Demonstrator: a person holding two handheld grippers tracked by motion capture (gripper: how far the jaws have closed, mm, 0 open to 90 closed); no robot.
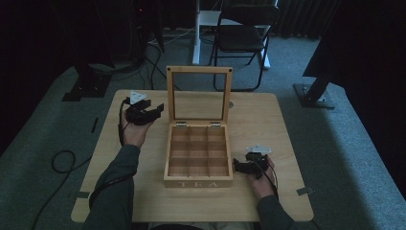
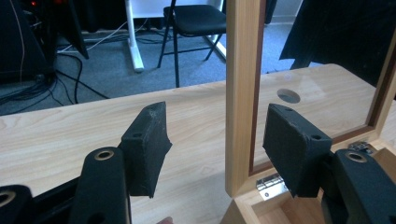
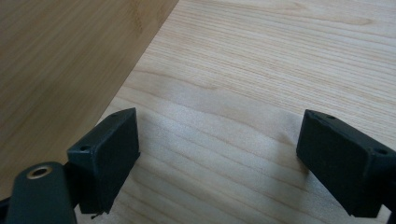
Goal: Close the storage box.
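A: Where's your tea box (image 1: 198, 158)?

B: Centre of the frame on the desk (image 1: 258, 124), lid (image 1: 199, 94) standing upright, compartments bare.

A: Your left tool (image 1: 152, 111)?

B: Left of centre, just beside the lid's left edge. Jaws wide; in the left gripper view the lid's frame post (image 2: 243, 93) stands between them, pads clear of it.

A: Your right tool (image 1: 241, 166)?

B: Lower right, beside the box's front right corner. Jaws wide, gripping nothing.
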